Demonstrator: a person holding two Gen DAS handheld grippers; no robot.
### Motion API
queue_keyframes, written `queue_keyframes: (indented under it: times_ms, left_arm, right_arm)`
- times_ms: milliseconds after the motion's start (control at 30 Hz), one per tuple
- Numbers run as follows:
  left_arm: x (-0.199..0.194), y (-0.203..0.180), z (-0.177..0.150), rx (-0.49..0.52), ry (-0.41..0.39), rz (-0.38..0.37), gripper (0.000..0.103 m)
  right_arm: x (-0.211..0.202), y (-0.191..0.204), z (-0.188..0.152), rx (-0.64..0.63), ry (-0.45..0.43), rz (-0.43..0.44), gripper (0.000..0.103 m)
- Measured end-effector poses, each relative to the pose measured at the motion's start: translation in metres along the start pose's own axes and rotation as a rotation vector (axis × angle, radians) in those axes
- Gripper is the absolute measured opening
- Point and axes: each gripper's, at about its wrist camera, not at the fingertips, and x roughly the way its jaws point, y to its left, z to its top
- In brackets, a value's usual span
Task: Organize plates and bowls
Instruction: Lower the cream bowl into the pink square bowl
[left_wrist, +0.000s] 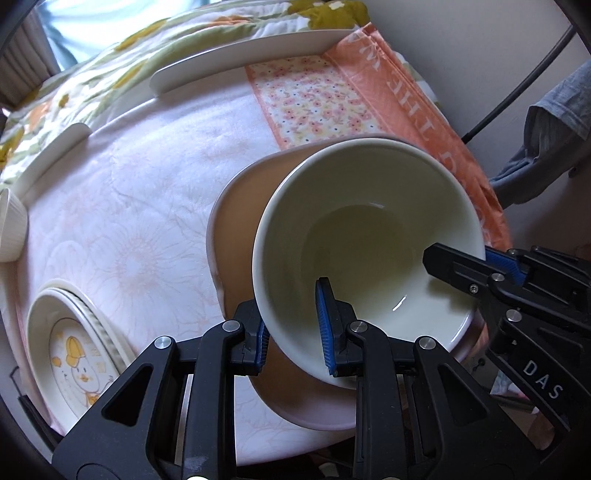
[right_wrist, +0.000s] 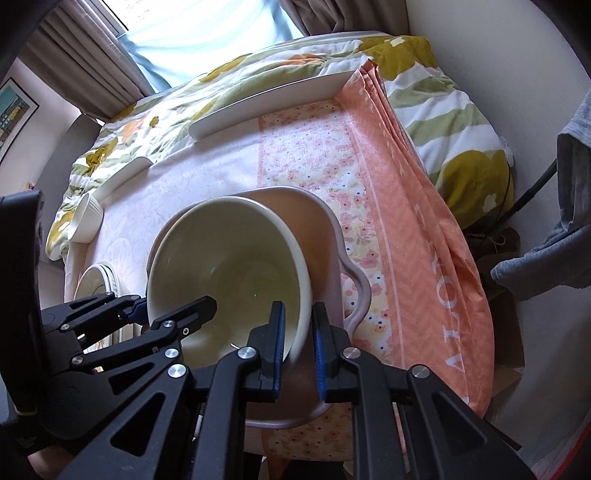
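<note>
Nearest, the left gripper (left_wrist: 293, 328) and right gripper (right_wrist: 298, 345) each pinch opposite sides of the cream bowl (left_wrist: 364, 254) rim, one pad inside and one outside, holding it over or on the pink dish (left_wrist: 240, 236); contact is unclear. Beyond sit stacked chick-print plates (left_wrist: 74, 350), a small ribbed cup (left_wrist: 11, 229) and two white plates (left_wrist: 236, 59), apparently still to gather.

Both wrist cameras look steeply down, close, sharing the cream bowl (left_wrist: 365, 236).
</note>
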Motion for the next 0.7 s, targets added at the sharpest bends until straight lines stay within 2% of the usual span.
queue_keyframes:
  times_ms: [300,467,700]
  left_arm:
    - [-0.002,-0.003,0.0,0.016,-0.011,0.019,0.02]
    - [-0.007,-0.003,0.001,0.024,-0.035,0.043,0.02]
    - [-0.015,-0.001,0.002,0.023,-0.057,0.024,0.02]
  right_arm:
    - [-0.001,-0.001,0.001,-0.004,0.012,-0.003,0.013]
    - [-0.006,-0.004,0.001,0.002,-0.011,-0.004,0.013]
    - [-0.008,-0.003,0.0,0.002,-0.009,-0.026,0.013]
